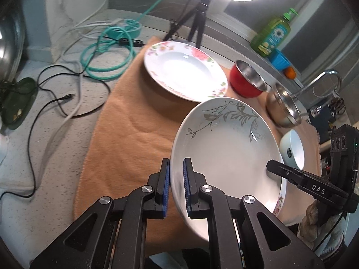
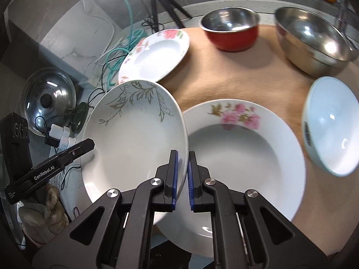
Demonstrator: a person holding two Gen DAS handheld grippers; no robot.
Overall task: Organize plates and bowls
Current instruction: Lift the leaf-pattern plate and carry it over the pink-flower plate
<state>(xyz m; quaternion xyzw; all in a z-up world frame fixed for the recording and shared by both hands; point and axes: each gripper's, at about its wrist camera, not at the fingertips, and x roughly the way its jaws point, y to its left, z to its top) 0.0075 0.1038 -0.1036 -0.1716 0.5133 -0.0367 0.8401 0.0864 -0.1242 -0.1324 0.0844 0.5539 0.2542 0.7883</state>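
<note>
Grey-leaf plate (image 2: 134, 132): white, deep, grey vine print on far rim, held tilted off the orange cloth (image 1: 125, 121), its near edge overlapping the pink-flower plate (image 2: 242, 148), which lies flat on the cloth's near part. Rose-rim plate (image 2: 157, 53): white, deep, flat at the cloth's far left corner. Bowls along the cloth's far and right side: red bowl (image 2: 231, 31) with steel inside, upright; large steel bowl (image 2: 314, 40), upright; pale blue bowl (image 2: 329, 123), white inside, tipped on its side.
</note>
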